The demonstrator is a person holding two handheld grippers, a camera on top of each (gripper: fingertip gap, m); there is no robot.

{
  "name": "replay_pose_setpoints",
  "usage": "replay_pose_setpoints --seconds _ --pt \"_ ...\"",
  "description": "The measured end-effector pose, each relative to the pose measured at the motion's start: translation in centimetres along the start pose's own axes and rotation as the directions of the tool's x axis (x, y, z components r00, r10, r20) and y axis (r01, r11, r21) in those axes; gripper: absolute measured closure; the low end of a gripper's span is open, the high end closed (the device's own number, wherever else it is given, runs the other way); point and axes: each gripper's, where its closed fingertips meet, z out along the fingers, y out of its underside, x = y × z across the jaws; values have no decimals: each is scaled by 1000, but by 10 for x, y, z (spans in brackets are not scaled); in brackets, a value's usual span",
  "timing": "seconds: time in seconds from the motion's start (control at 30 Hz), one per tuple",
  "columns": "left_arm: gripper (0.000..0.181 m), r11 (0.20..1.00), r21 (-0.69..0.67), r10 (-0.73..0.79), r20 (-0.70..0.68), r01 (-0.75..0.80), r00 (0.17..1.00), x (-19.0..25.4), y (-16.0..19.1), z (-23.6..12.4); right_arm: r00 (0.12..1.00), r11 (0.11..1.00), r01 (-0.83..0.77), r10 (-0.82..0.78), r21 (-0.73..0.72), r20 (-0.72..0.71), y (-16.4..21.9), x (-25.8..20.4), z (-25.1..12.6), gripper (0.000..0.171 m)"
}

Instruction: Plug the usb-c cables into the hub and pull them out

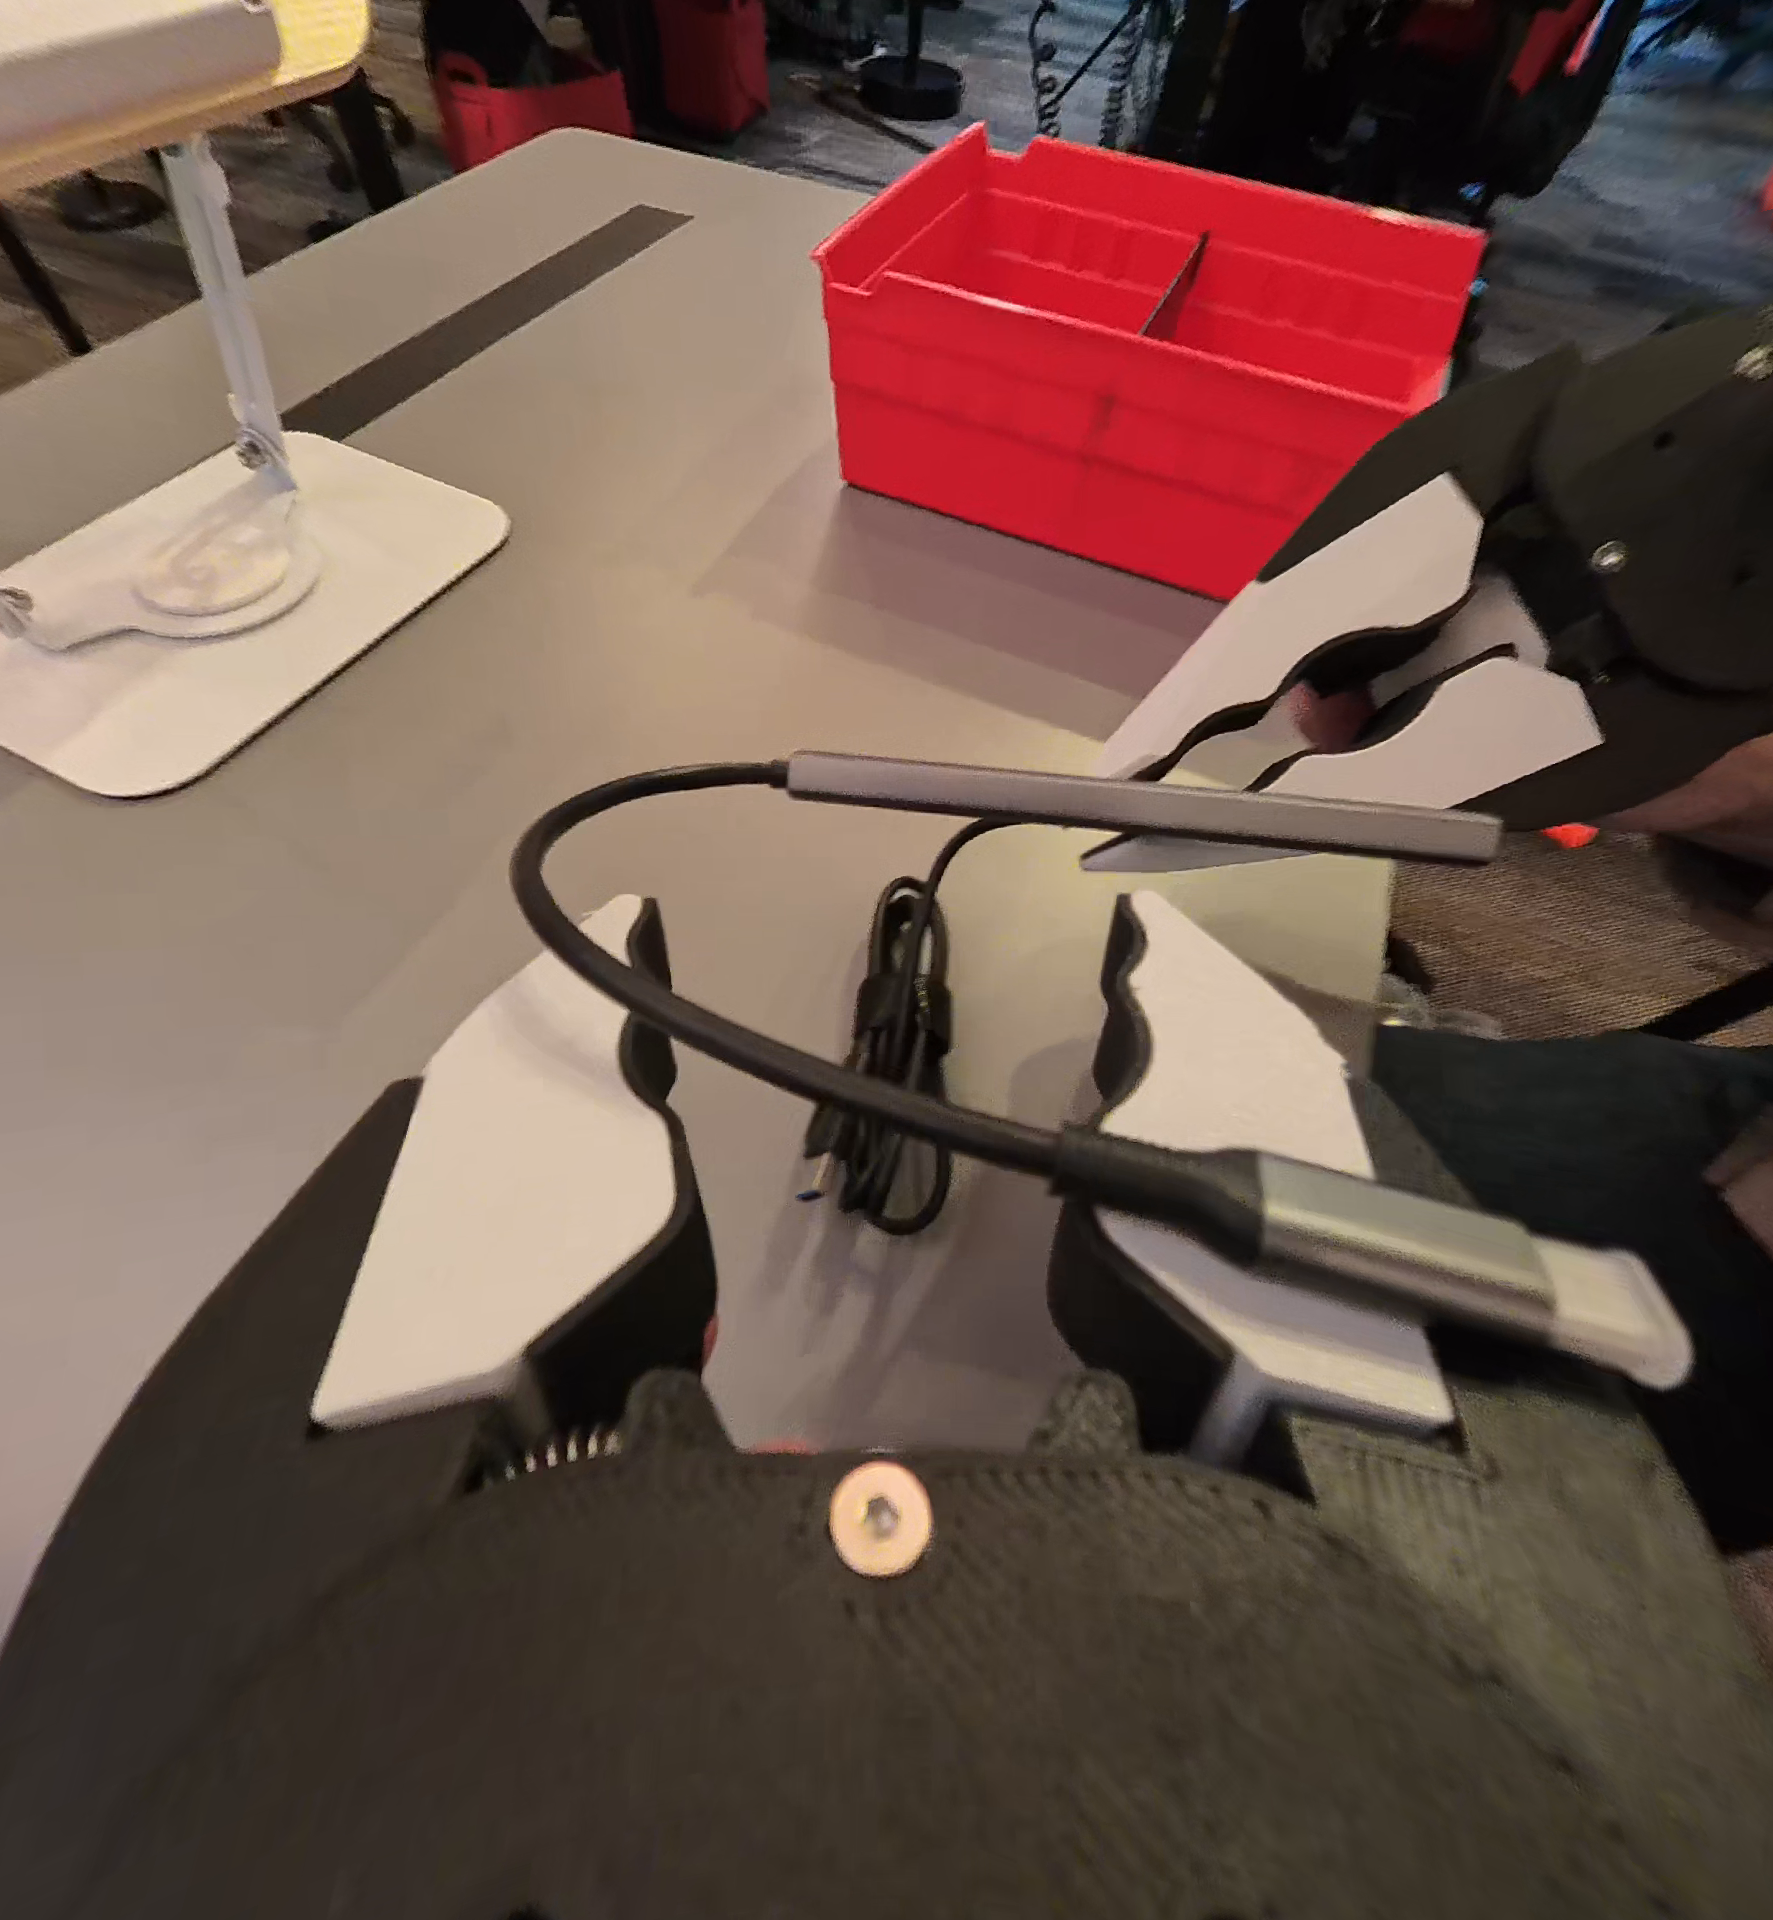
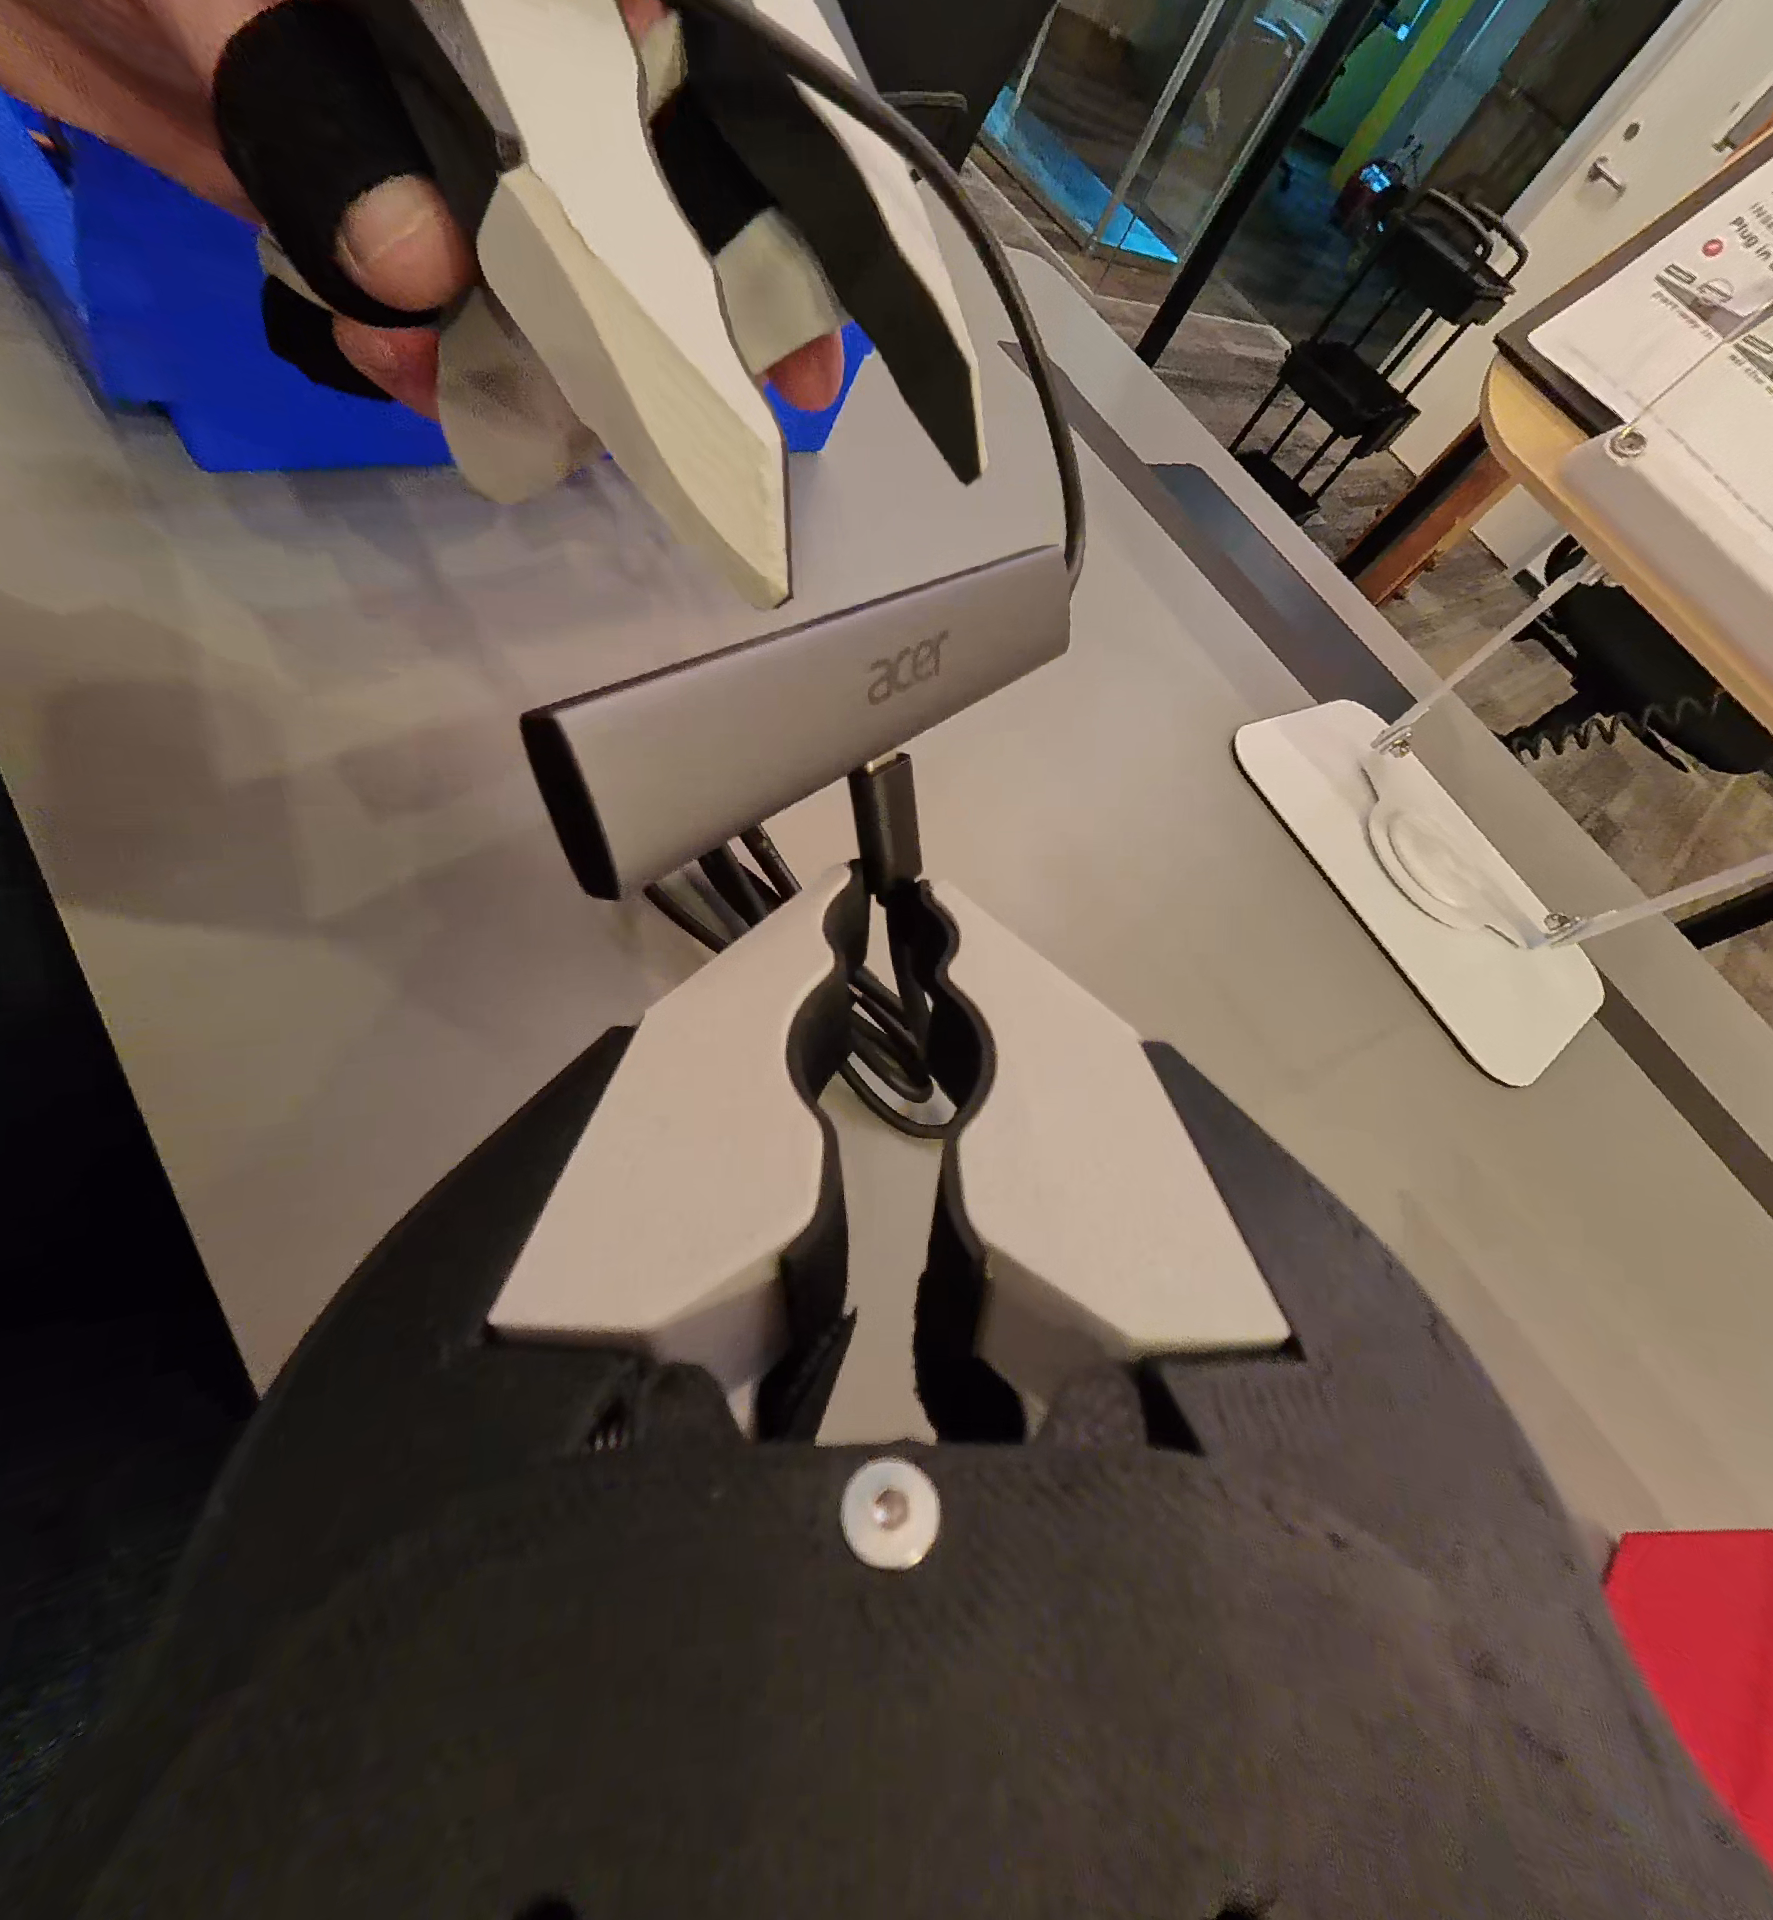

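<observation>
One plug (image 2: 887, 821) is sitting in my closed right gripper (image 2: 887, 904), pointing straight into the hub (image 2: 799, 717) lying crosswise; my left gripper (image 1: 887, 997) is hanging wide open, empty.

The left gripper (image 1: 887, 997) stands wide open above the grey table (image 1: 186, 935). The hub (image 1: 1142, 805) hangs in the air near the table's right edge, with the right gripper (image 1: 1121, 821) at it; whether it pinches the hub is unclear. The hub's lead (image 1: 653, 997) loops across the left gripper, its plug (image 1: 1422, 1242) lying on the right-hand finger. A coiled cable (image 1: 887, 1060) lies on the table beneath. A red bin (image 1: 1121, 416) sits toward the far right corner, a white stand (image 1: 207, 613) at the left edge.
</observation>
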Motion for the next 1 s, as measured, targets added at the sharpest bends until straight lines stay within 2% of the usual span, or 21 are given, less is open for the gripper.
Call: replay_pose_setpoints --seconds 0.13,0.23,0.53,0.7,0.83,1.0 --pt "102 995 -27 102 102 -99 990 -9 -3 -4 1000 1000 -19 19 -5 -16 3 5 -1 167" --pt "107 995 -29 96 122 -94 988 -13 -8 -9 999 999 -35 35 -7 -28 5 8 -1 167" --pt "108 956 -194 268 257 -222 929 -43 2 -27 999 999 -44 44 -14 -30 7 9 -1 167" --pt "108 948 -216 295 312 -235 903 -59 -2 -43 998 999 -49 49 -20 -31 8 10 -1 167" --pt "109 934 -233 345 380 -273 858 -72 -10 -58 998 998 -60 60 -23 -34 9 11 -1 167" --pt "114 856 -268 517 440 -443 734 -58 -38 -65 998 998 -63 62 -28 -32 9 10 0 167"
